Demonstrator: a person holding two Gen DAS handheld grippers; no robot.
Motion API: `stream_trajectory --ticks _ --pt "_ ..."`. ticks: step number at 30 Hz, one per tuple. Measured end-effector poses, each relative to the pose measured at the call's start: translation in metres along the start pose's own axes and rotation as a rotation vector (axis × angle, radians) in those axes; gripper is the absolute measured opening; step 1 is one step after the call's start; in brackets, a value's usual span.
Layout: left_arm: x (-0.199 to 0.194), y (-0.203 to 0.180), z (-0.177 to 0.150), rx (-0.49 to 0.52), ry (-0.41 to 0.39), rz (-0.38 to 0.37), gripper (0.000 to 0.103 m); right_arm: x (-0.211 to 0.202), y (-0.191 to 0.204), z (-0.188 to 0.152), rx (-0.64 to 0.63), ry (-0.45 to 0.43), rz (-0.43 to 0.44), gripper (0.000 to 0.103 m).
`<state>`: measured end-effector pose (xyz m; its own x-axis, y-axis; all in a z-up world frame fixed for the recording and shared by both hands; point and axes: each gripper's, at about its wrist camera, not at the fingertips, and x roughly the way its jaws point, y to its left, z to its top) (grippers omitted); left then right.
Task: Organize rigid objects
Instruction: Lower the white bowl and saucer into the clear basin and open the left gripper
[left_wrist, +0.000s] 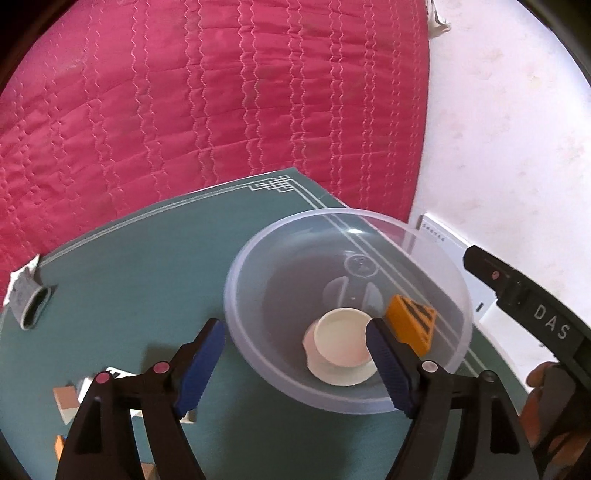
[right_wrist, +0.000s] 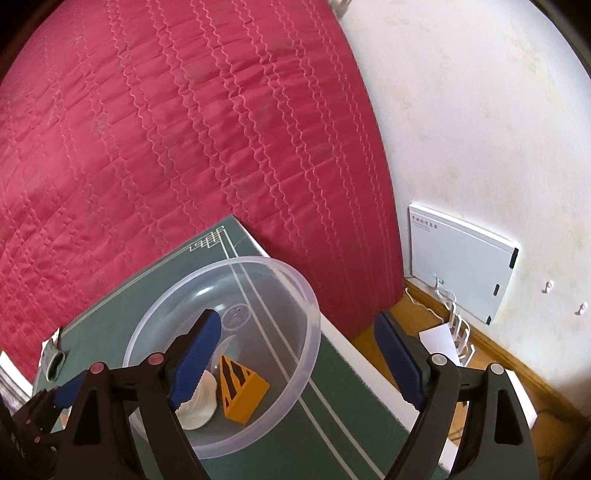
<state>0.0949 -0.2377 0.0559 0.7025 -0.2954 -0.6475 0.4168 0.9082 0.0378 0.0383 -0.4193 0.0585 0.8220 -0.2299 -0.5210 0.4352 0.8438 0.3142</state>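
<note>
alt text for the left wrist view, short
A clear plastic bowl on a green mat holds a white lid and an orange striped wedge. The open left gripper hovers above it, pink quilt behind.

1. Left wrist cam sits just above the clear bowl (left_wrist: 347, 306), close in on its near-left side, tilted down, facing the red quilt (left_wrist: 207, 96).
2. Right wrist cam hangs over the bowl's (right_wrist: 221, 354) near-right side, also close, angled down toward the same quilt (right_wrist: 184, 129).
3. Both catch the bowl, the green mat (left_wrist: 140, 258) under it and the wall (left_wrist: 498, 110) to the bowl's right.
</note>
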Motion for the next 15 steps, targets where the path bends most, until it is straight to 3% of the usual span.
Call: stream_trajectory --ticks 15 --pt "-0.019 0.008 -0.009 0.067 -0.041 0.112 0.082 0.000 0.015 -0.009 -0.074 -0.002 0.044 0.087"
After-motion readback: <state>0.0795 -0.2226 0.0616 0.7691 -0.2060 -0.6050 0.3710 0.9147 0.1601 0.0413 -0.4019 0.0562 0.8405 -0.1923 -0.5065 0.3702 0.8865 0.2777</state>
